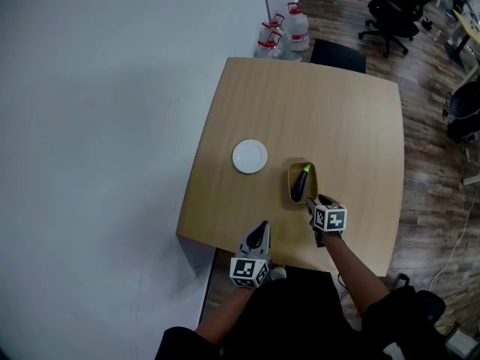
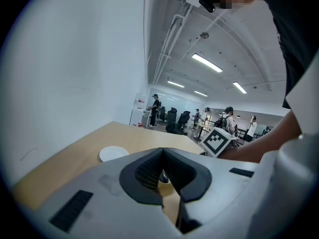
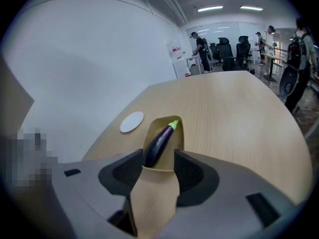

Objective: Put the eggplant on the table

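A dark purple eggplant [image 1: 302, 182] with a green stem lies lengthwise in an oval tan dish [image 1: 291, 177] on the wooden table [image 1: 337, 111]. My right gripper [image 1: 317, 201] hovers just off the dish's near end, open, with nothing between its pads. In the right gripper view the eggplant [image 3: 159, 142] and the dish [image 3: 151, 128] show straight ahead beyond the spread jaws of the right gripper [image 3: 158, 159]. My left gripper [image 1: 261, 229] is over the table's near edge, apart from the dish. Its jaws meet at the tips, so the left gripper [image 2: 162, 156] is shut on nothing.
A small white plate [image 1: 250, 157] sits on the table left of the dish. A white wall runs along the left side. Beyond the far edge stand water bottles [image 1: 285, 32], a black seat [image 1: 337, 53] and office chairs [image 1: 394, 10].
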Available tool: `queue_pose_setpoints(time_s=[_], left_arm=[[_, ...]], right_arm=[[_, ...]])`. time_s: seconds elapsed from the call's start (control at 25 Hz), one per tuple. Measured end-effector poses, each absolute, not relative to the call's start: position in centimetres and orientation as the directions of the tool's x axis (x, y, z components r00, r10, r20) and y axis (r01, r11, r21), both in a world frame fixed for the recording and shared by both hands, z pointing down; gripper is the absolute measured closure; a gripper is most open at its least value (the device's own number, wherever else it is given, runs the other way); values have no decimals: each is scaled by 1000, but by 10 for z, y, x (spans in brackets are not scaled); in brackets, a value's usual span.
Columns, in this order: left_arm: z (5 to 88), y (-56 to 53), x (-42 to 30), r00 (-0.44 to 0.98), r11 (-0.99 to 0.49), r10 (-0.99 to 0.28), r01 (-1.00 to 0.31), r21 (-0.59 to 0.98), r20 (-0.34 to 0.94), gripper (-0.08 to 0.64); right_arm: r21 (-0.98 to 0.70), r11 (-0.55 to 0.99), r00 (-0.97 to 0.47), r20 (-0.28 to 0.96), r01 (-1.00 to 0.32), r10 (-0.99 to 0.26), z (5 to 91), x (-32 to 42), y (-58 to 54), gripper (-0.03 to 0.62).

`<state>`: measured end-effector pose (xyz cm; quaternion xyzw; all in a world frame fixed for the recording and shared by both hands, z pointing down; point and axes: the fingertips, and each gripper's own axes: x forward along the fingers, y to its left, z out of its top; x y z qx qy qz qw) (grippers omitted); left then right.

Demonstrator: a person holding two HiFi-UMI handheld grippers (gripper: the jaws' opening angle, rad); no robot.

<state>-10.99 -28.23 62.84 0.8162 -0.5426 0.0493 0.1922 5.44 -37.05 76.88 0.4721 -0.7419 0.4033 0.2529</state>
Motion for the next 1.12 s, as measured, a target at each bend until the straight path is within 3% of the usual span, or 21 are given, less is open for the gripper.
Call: queue_pose_setpoints(time_s=[0.28, 0.48, 0.56, 0.8, 1.12], left_arm=[[590, -230, -124, 386, -303, -893, -896, 326, 230, 548], [556, -192, -131, 389, -290, -899, -873, 393, 200, 548], [544, -175, -131, 393, -290, -900, -864, 412, 189, 548], [533, -151, -121, 423, -318, -886, -851, 417, 188, 548], [513, -148, -113, 439, -362, -886, -855, 372, 147, 546]], right_arm=[[-398, 245, -465, 687, -884, -558, 696, 49, -311, 339], [-380, 289, -476, 649, -879, -593, 651, 41, -259, 451], [-374, 329, -497, 609, -867, -618, 630, 35, -236, 525], [-331, 468, -573, 455, -819, -682, 563, 10, -184, 532], [-169, 467, -495, 377, -868, -783, 513, 13, -160, 532]])
